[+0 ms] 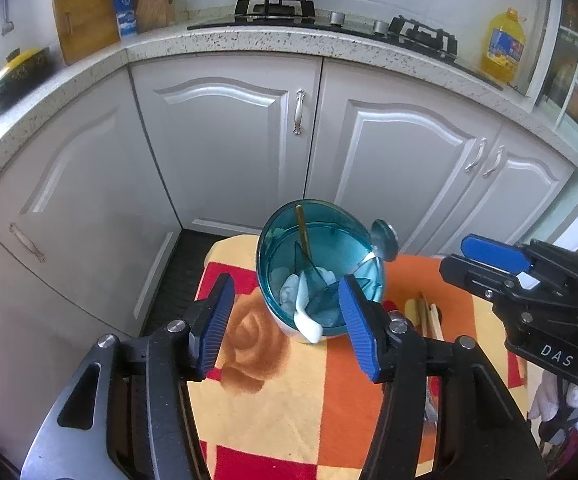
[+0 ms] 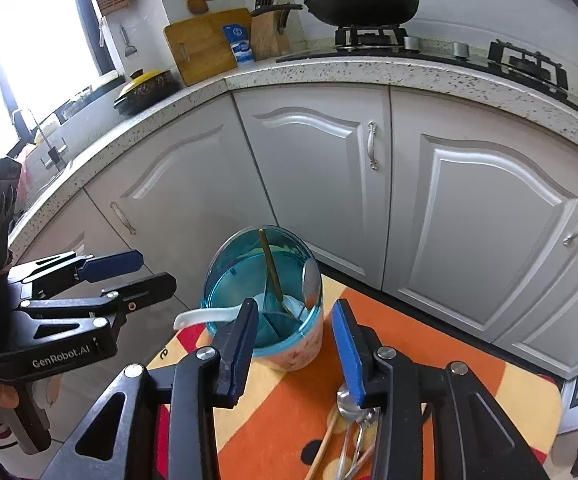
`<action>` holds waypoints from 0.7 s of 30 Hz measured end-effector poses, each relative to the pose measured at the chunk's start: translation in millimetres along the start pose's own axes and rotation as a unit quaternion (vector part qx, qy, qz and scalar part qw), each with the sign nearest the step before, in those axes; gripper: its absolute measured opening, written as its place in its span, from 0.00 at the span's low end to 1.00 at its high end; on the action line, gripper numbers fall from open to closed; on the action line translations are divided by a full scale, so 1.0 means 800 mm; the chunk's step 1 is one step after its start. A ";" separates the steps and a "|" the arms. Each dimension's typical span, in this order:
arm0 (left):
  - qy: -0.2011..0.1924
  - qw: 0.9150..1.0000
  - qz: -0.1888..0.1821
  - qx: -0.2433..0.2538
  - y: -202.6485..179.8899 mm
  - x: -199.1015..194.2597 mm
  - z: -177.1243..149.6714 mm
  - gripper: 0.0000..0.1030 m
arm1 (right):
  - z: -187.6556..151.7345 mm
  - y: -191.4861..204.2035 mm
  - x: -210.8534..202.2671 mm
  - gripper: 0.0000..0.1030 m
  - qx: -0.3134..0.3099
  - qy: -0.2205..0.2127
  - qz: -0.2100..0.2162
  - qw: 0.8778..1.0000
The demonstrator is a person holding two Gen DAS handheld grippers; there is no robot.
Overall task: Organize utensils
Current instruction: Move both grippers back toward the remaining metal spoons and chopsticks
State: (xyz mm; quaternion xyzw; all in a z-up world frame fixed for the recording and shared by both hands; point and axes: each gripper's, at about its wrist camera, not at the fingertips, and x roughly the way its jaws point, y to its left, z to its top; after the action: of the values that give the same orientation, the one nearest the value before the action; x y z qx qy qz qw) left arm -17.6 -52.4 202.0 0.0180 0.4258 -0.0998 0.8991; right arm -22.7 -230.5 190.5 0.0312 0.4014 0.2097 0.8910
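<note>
A: Near field first. Left gripper (image 1: 287,322): jaws spread wide, nothing between the blue pads (image 1: 213,322). It hangs over the patterned cloth (image 1: 289,408), just short of the holder.

B: Right gripper (image 2: 295,346): also spread wide, empty. Below its right pad, loose utensils (image 2: 353,432) lie in a pile on the cloth: metal spoons and wooden chopsticks, overlapping. Exact count cannot be told.

A: Logged. Middle ground: the blue utensil holder (image 1: 321,268), a translucent round cup, stands on the cloth ahead of both grippers, at the far side of the little table.

B: Contents, from the right wrist view: white ceramic spoon (image 2: 205,316), handle sticking out over the left rim; gold-handled utensil (image 2: 271,270) leaning against the far wall; metal spoon (image 2: 311,280) bowl-up at the right side. A divider crosses the bottom.

A: Which compartment each sits in: cannot tell.

B: Far field: white cabinet doors (image 2: 313,152), speckled countertop (image 2: 329,70), black wok (image 2: 363,2) on the gas stove, wooden cutting board (image 2: 205,46) against the wall, oil bottle (image 1: 503,46) at right.
</note>
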 end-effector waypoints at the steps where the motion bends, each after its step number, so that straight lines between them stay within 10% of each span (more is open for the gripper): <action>1: -0.003 1.000 -0.001 0.001 -0.002 -0.003 -0.001 0.56 | -0.002 -0.001 -0.004 0.37 0.001 -0.002 0.000 1.000; 21: -0.006 0.998 -0.052 0.025 -0.059 -0.035 -0.021 0.58 | -0.061 -0.033 -0.063 0.40 0.034 -0.009 -0.034 0.999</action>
State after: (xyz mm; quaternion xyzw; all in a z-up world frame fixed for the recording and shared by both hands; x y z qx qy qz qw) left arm -57.1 -92.2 215.5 0.0174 0.4186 -0.1570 0.8943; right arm -78.8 -280.1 187.5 0.0495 0.4012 0.1652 0.8996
